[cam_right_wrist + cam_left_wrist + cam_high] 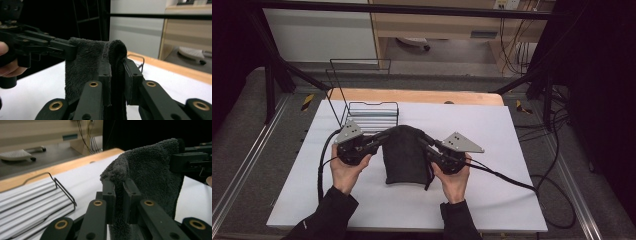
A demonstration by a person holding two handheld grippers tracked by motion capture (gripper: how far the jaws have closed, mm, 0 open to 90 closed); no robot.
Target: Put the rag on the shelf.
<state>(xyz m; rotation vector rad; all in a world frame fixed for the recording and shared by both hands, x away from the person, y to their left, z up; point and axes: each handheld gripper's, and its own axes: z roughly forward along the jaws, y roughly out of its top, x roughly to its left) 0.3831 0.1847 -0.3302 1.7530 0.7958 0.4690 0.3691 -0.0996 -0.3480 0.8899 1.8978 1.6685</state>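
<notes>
I have the dark grey towel point(403, 152) hanging between my tongs: left tongs point(379, 138) clamp its one top corner, right tongs point(426, 141) the other, above the counter point(492, 150).

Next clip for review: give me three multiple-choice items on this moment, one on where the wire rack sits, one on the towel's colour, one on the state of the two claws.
1. Where is the wire rack relative to the towel?
A. At the far left of the table, behind the towel
B. At the near right corner
C. Lying on top of the towel

2. What colour is the towel?
A. White
B. Dark grey
C. Red

3. In what state are the left claw and the right claw?
A. Both open and clear of the towel
B. Only the left claw holds the towel
C. Both shut on the towel, one at each top corner

Answers:
1 A, the high view shows the rack beyond the left hand, toward the table's far edge.
2 B, every view shows dark grey pile.
3 C, each gripper view shows the jaws pressed on a fold of cloth.
</notes>
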